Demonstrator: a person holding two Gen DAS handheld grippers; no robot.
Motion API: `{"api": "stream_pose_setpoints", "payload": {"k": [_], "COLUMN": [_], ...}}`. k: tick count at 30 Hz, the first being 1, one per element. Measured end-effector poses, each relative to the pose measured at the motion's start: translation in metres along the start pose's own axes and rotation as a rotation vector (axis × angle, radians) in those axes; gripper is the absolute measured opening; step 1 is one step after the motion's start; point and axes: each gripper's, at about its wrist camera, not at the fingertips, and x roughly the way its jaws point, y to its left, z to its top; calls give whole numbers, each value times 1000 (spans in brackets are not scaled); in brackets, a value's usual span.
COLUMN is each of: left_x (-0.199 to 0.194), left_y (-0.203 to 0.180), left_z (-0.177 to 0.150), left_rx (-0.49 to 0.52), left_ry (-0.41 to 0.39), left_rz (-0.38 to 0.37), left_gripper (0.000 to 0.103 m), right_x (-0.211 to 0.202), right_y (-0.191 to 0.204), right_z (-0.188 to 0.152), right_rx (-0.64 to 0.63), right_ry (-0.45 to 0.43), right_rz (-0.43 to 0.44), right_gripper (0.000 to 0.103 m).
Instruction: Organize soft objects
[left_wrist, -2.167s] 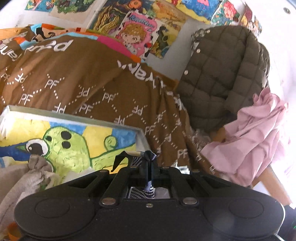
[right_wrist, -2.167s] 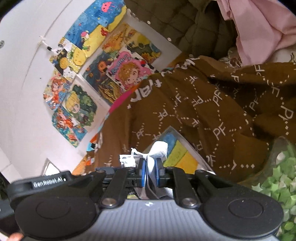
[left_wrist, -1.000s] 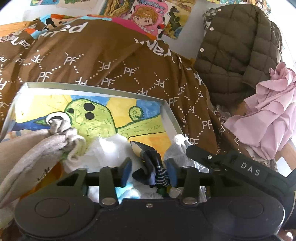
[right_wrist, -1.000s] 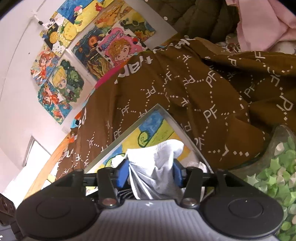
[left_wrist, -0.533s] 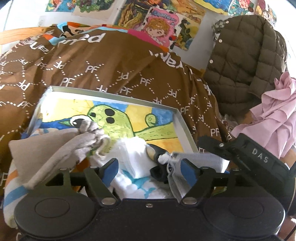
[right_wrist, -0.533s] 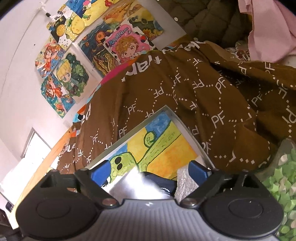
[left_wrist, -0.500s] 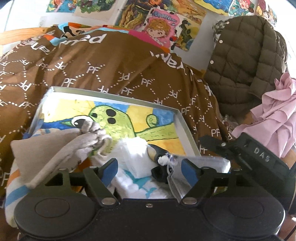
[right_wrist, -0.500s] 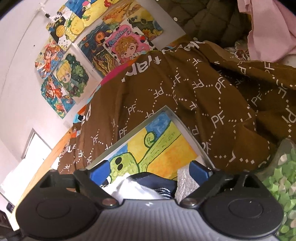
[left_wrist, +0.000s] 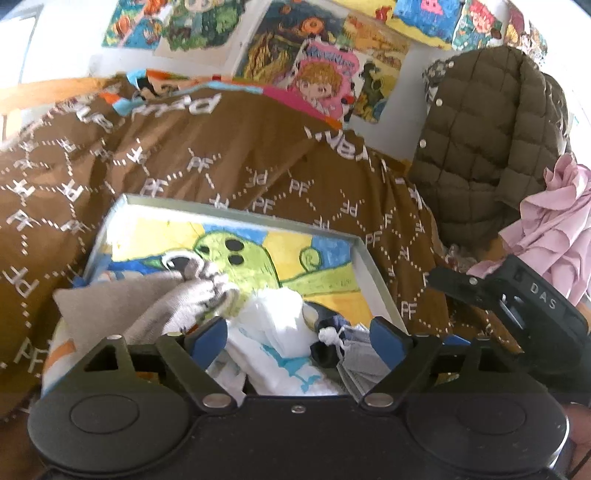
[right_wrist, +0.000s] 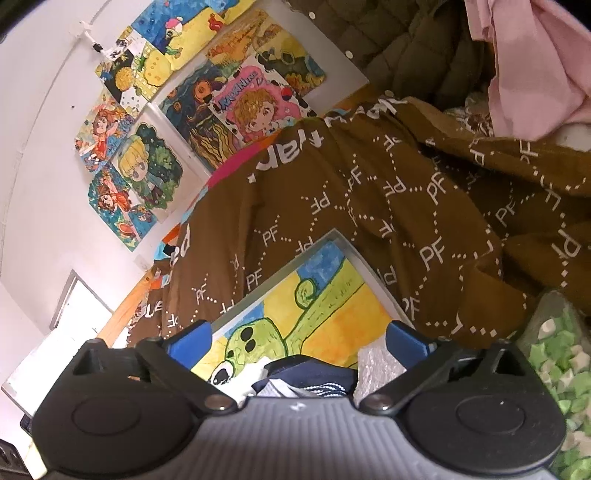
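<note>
A shallow white box (left_wrist: 240, 216) with a green cartoon painting inside lies on the brown bedspread. In its near end lie a grey sock (left_wrist: 147, 306), a white cloth with blue print (left_wrist: 280, 343), a navy sock (left_wrist: 325, 352) and a pale grey piece (left_wrist: 358, 363). My left gripper (left_wrist: 297, 334) hovers over this pile, its jaws opening, and the pads touch nothing. My right gripper (right_wrist: 299, 341) also hangs over the box (right_wrist: 354, 251) with its jaws opening wide and nothing gripped. Beneath it are the navy sock (right_wrist: 310, 373) and a bubbly white piece (right_wrist: 376, 363). The right gripper's body (left_wrist: 517, 295) shows at the right of the left wrist view.
The brown "PF" bedspread (left_wrist: 221, 158) covers the bed around the box. A quilted olive jacket (left_wrist: 476, 140) and a pink garment (left_wrist: 554, 229) hang at the right. A clear container of green paper stars (right_wrist: 557, 354) stands beside the box. Drawings (right_wrist: 147, 166) cover the wall.
Both grippers came down over the box shut on socks, then opened and dropped them into the pile. The left one has since drawn back a little.
</note>
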Motion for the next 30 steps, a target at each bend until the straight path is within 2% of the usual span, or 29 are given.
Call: {"api": "stream_pose_setpoints", "payload": {"k": [6, 16, 23, 30], "left_x": [-28, -91, -132, -163], "left_y": [1, -5, -9, -8], "left_z": [1, -8, -18, -25], "left_rx": [-28, -17, 49, 37], "left_ry": [-53, -144, -187, -215], "left_rz": [23, 57, 82, 100], "left_gripper": [93, 101, 102, 102], "right_x": [-30, -97, -132, -156], "right_y": [12, 47, 74, 90], "right_z": [-3, -16, -31, -48], "right_rx": [-43, -230, -352, -426], "right_ry": [-18, -86, -124, -131], "right_rz": [-17, -67, -118, -147], "right_gripper": [103, 103, 103, 103]}}
